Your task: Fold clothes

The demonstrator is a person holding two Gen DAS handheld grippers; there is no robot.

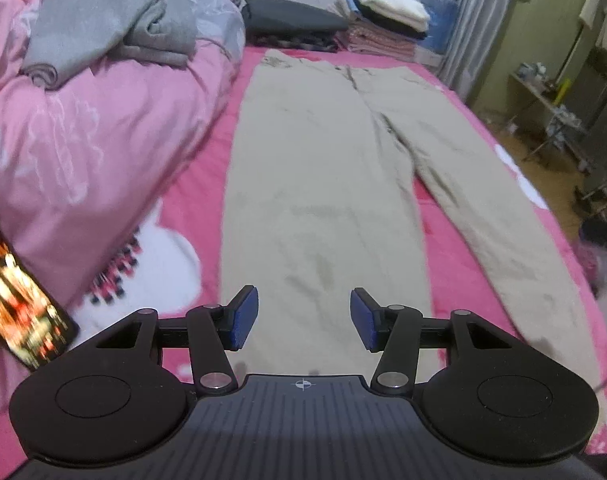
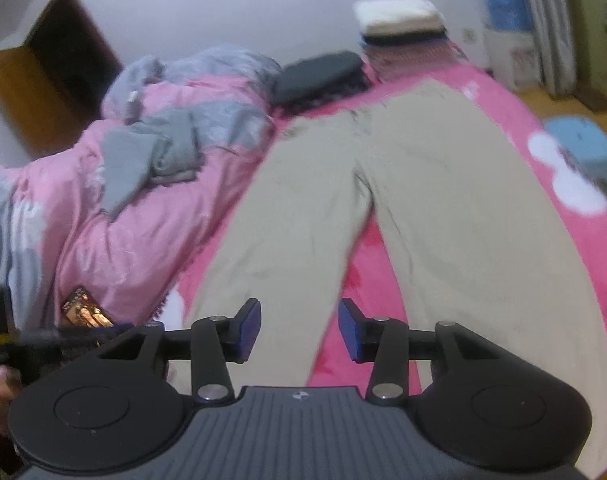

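A home bedroom: a bed under a bright pink patterned sheet (image 1: 207, 184), a rumpled pink-and-grey quilt (image 1: 83, 128), a stack of folded clothes and towels (image 1: 379, 20) by the white wall, grey curtains (image 1: 479, 12), and a cluttered side shelf (image 1: 543, 96).

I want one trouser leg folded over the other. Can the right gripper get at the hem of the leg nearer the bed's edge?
Probably yes: the right gripper is open and empty above the beige trousers, nothing lying on that leg.

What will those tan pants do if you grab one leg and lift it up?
The tan pants lie flat and creased on the pink bed sheet, so they would probably flop and droop, not stay stiff. Being long, the free leg would likely drag behind. They look light.
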